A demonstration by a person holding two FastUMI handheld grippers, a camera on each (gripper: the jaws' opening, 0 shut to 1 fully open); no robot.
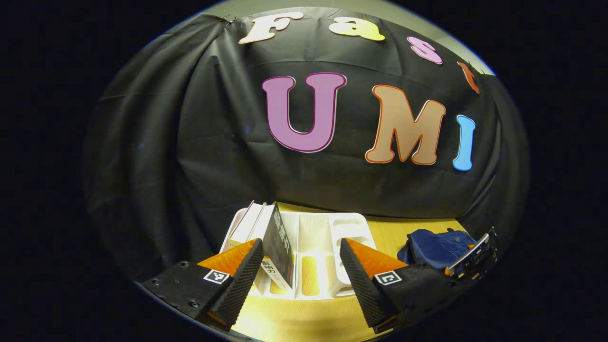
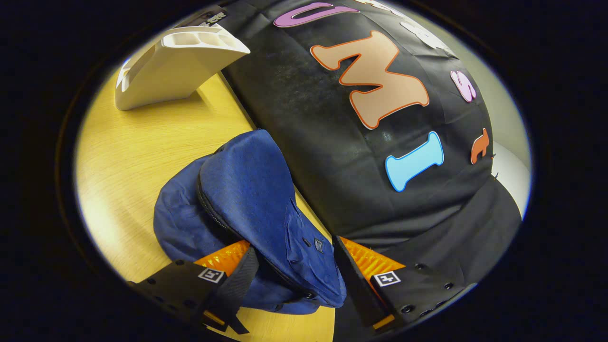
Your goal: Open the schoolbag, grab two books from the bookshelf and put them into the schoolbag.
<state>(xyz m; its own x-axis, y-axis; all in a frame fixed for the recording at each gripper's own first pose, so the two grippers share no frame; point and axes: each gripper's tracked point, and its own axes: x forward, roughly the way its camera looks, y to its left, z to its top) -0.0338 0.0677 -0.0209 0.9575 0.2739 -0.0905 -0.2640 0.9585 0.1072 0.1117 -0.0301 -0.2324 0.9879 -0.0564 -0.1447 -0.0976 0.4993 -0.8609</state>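
Note:
A white bookshelf rack (image 1: 343, 227) stands on the wooden table against the black cloth. At its left end are pale books (image 1: 248, 223), with a dark book (image 1: 280, 247) leaning beside them. My left gripper (image 1: 301, 244) is open just in front of the rack, its left finger close to the dark book, holding nothing. To the right lies the blue schoolbag (image 1: 434, 247), with my right gripper (image 1: 472, 256) at it. In the right gripper view the schoolbag (image 2: 247, 190) is slumped on the table, a zipper line (image 2: 213, 209) along its flap. The right gripper (image 2: 295, 249) is open, fingers straddling the flap.
The wooden table (image 2: 142, 142) runs up to the black cloth wall. The white rack (image 2: 175, 71) appears at the upper left of the right gripper view, a stretch of bare wood between it and the bag. The rack's right compartments (image 1: 349, 223) hold nothing.

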